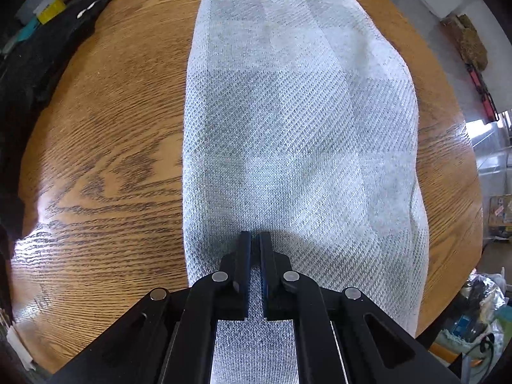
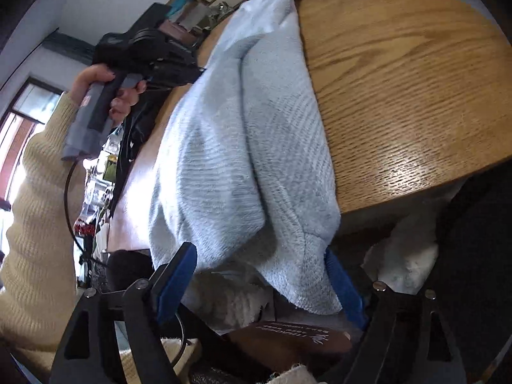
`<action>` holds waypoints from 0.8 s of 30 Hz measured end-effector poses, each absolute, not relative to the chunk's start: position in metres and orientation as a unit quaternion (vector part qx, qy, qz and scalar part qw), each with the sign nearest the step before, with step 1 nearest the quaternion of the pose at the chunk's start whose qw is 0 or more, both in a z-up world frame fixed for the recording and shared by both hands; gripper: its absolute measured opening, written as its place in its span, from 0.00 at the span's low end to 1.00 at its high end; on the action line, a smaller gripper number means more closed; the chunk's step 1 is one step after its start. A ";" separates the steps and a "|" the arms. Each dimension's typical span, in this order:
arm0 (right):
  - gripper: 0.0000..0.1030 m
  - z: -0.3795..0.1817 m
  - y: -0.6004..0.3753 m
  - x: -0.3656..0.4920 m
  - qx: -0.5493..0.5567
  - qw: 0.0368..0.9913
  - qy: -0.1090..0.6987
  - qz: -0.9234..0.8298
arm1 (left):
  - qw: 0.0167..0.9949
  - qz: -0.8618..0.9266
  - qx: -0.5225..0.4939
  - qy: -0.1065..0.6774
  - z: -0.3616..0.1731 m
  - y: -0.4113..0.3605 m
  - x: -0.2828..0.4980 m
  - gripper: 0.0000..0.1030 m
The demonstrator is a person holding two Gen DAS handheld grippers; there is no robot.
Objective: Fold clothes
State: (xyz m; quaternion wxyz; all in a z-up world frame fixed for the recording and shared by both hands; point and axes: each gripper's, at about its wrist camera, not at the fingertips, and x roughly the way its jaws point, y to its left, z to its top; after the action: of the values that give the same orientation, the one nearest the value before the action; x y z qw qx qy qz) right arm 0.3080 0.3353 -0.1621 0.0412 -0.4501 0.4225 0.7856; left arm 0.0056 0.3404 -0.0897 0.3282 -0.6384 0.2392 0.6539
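Pinching pale knit garment point(image 1: 297, 128), left tool point(image 1: 255, 240)

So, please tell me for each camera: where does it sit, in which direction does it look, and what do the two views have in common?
Left wrist: sits on the left gripper, looks down at the light grey garment on the wooden table; its own fingers, shut, show.
Right wrist: sits on the right gripper, looks slantwise along the garment from the table edge; its open fingers flank the hanging edge, and the hand in a cream sleeve holds the left gripper.
Shared: garment and table.
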 end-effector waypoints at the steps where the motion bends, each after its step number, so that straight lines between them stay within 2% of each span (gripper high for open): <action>1: 0.83 -0.163 0.337 0.308 -0.449 0.045 0.430 0.782 | 0.330 0.651 -0.641 0.237 -0.090 0.339 0.006 0.06; 6: 0.83 -0.171 0.332 0.294 -0.459 0.088 0.460 0.755 | 0.334 0.643 -0.648 0.237 -0.088 0.335 0.009 0.06; 11: 0.86 -0.174 0.318 0.270 -0.490 0.109 0.440 0.745 | 0.338 0.642 -0.641 0.250 -0.085 0.332 0.018 0.06; 24: 0.91 -0.189 0.316 0.261 -0.485 0.121 0.483 0.719 | 0.356 0.631 -0.644 0.244 -0.079 0.315 0.034 0.06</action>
State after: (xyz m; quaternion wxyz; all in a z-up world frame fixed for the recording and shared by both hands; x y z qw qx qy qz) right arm 0.2606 0.3156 -0.1887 0.1214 -0.4845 0.4825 0.7195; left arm 0.0344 0.3148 -0.0787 0.3556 -0.6444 0.2443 0.6313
